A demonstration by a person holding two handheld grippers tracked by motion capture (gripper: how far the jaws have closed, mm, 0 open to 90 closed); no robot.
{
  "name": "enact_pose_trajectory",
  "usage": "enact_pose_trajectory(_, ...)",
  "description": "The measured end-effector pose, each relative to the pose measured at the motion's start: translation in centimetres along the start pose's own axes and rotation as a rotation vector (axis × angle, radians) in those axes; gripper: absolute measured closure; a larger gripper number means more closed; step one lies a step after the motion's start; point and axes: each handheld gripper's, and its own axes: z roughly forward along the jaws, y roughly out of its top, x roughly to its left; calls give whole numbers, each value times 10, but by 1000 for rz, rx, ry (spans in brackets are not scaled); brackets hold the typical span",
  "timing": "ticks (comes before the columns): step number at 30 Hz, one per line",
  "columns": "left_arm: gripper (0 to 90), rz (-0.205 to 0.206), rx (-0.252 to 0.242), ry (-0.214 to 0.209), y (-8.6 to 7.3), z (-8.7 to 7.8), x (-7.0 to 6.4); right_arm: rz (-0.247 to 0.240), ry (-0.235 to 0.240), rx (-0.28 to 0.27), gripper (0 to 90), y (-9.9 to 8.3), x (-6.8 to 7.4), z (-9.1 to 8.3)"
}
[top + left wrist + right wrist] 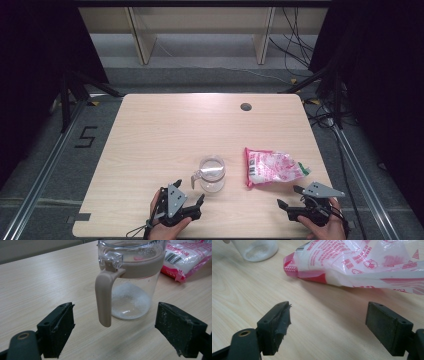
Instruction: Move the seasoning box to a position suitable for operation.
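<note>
Room: dark curtains on both sides, grey floor, a pale shelf frame [200, 30] at the back, loose cables [295, 45] at back right, a "5" mark [86, 136] on the floor to the left.
Worktop: light wood worktop [165, 130], rounded corners, a small round grommet hole [245, 106] near the far edge, right of centre.
Bag: pink-and-white printed plastic bag [272, 167] lying flat close to the right edge, in the near half; white contents and a barcode visible through the film; a small green bit at its right end.
Jug: clear jug [212, 173] with a beige band and beige handle [103, 300], upright near the middle of the near edge, just left of the bag and apart from it; a low heap of white grains [130, 302] in the bottom; handle turned toward the left tool.
Left tool: left tool [187, 191] held in a hand at the near edge, left of centre; jaws spread wide, gripping nothing; in the left gripper view the jug handle stands between and beyond the jaws, not touching either.
Right tool: right tool [290, 196] held in a hand near the near right corner; jaws spread wide, gripping nothing; bag lies just beyond the jaws, untouched.
</note>
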Motion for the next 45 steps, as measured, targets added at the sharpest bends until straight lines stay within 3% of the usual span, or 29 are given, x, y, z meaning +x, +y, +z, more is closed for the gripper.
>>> enact_pose_trajectory(3, 147, -18, 6, -2, 0, 0, -1, 28, -1, 11, 210, -1, 3, -1)
enact_pose_trajectory(4, 147, -12, 2, -2, 0, 0, 0, -7, 3, 6, 214, 0, 0, 0)
enact_pose_trajectory(7, 151, 7, -9, -11, 0, 0, 0, -15, 9, 7, 226, 0, 2, 0)
enact_pose_trajectory(11, 183, 4, -12, -16, 1, 1, 0, -14, 7, 3, 266, 0, 3, 1)
enact_pose_trajectory(13, 197, -27, -24, -26, 0, 2, -2, 1, 26, 12, 259, 1, 5, -1)
enact_pose_trajectory(15, 222, -6, -12, -24, 1, 2, 0, -1, 23, 9, 255, 1, 6, -1)
enact_pose_trajectory(16, 222, 0, -11, -28, 2, 2, 1, -25, 17, -1, 255, 2, 4, 0)
enact_pose_trajectory(17, 232, -3, -18, -30, 2, 3, 1, -8, 30, -6, 255, 1, 5, 0)
enact_pose_trajectory(19, 298, -10, -23, -19, 4, 4, 2, -6, 23, -11, 238, 1, 4, 0)
enact_pose_trajectory(24, 378, -4, -55, -48, 10, 6, 6, 8, 17, -14, 231, 1, 4, -1)
enact_pose_trajectory(27, 448, 17, -47, -73, 13, 12, 8, -10, 17, -15, 225, 2, 3, 0)
enact_pose_trajectory(35, 529, 59, -34, -67, 14, 20, 9, -8, 24, -21, 220, 2, 3, 0)
enact_pose_trajectory(40, 594, 45, -40, -81, 12, 21, 14, -11, 26, -17, 220, 2, 4, 0)
enact_pose_trajectory(42, 676, 49, -44, -66, 12, 23, 17, -5, 28, -12, 219, 2, 4, 0)
enact_pose_trajectory(45, 709, 73, -37, -66, 13, 25, 17, -8, 26, -17, 220, 2, 4, 0)
